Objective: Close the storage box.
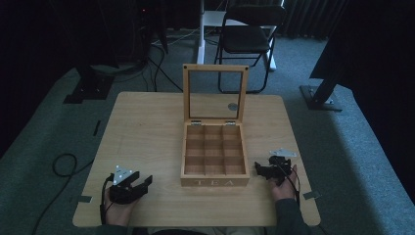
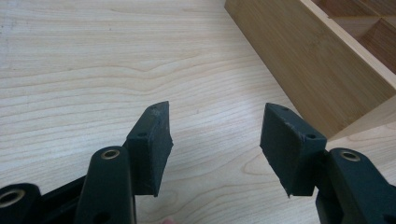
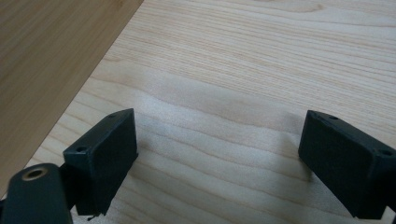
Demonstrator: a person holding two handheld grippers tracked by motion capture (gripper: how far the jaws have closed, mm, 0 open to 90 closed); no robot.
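Left tool [image 1: 147, 183] open, wooden box [image 1: 214, 182] front reading "TEA"; lid [image 1: 215, 93] raised

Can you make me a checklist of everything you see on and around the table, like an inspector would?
Surface: pale wooden table, bare around the box.
Job's things: wooden tea box marked TEA, its glass lid standing open, nine compartments, all look empty.
Clutter: nothing seen on the table.
Grippers: left gripper open, holding nothing, left of the box; right gripper open, holding nothing, right of the box.
Cables: a black cable loops on the floor at left.
Surroundings: dark room, grey carpet, black folding chair behind the table.
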